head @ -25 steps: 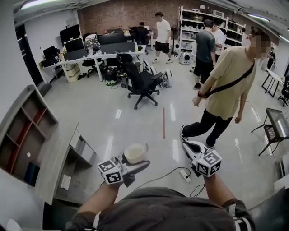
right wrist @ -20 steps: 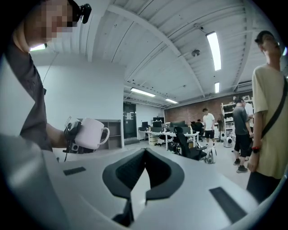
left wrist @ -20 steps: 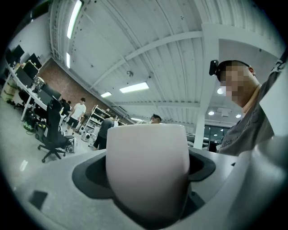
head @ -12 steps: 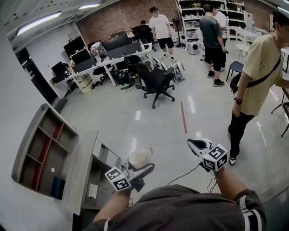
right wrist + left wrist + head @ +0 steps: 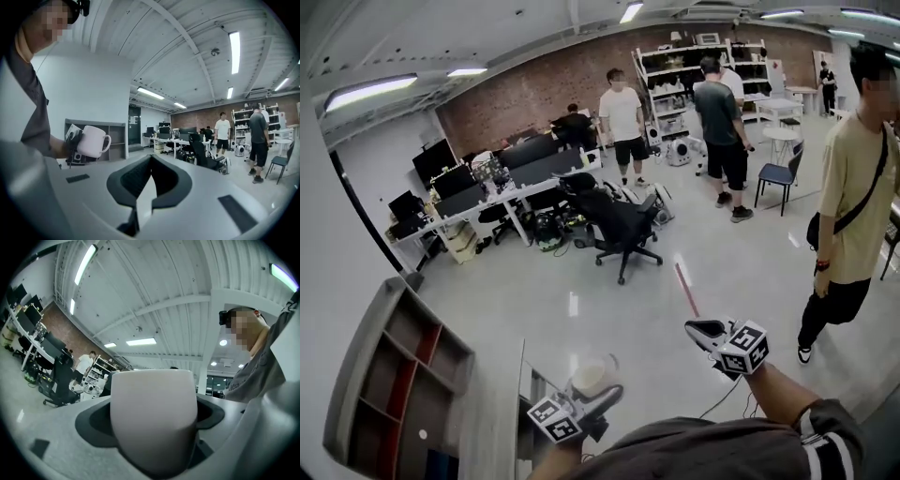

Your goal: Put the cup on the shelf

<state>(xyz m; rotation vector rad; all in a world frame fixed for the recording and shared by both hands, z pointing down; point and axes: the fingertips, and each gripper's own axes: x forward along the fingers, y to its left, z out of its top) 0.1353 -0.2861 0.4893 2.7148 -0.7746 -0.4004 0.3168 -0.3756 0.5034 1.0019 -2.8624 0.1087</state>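
The shelf (image 5: 403, 375) stands at the left, its compartments facing the room. Just right of it the left gripper (image 5: 598, 396) is clamped on the cup (image 5: 592, 375), which is upright and in the air (not yet over any compartment). Farther right, the right gripper (image 5: 705, 330) has its jaws pressed together on nothing. This looks like the carry step. Next the cup should swing left into a free compartment and sit level before the jaws part.
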